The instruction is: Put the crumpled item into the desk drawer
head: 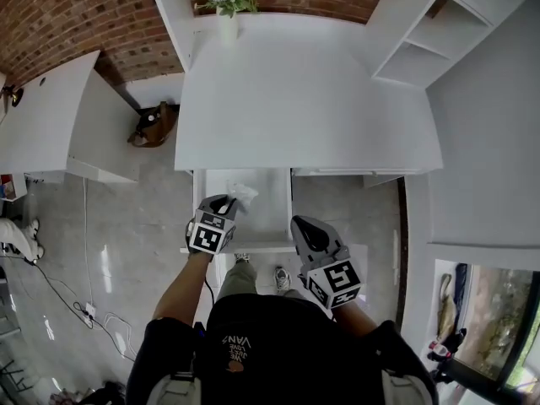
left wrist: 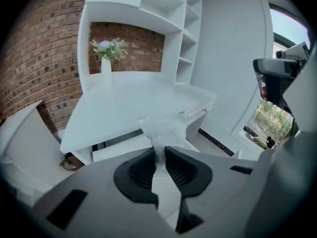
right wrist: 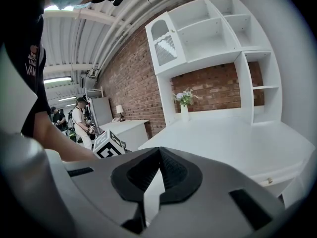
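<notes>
The crumpled white item (head: 243, 194) hangs over the open desk drawer (head: 268, 218), which is pulled out from under the white desk (head: 304, 108). My left gripper (head: 223, 204) is shut on it at the drawer's left side. In the left gripper view the crumpled item (left wrist: 164, 129) bulges out beyond the left gripper (left wrist: 159, 155), pinched between the pads. My right gripper (head: 304, 226) hovers by the drawer's front right corner, shut with nothing in it. In its own view the right gripper (right wrist: 159, 152) points across the desk top, its tips together.
A vase of flowers (head: 228, 11) stands at the back of the desk, and a white shelf unit (head: 439, 32) rises at the right. A second white table (head: 51, 116) is at the left, with a brown bag (head: 154, 125) on the floor. People stand far off (right wrist: 81, 120).
</notes>
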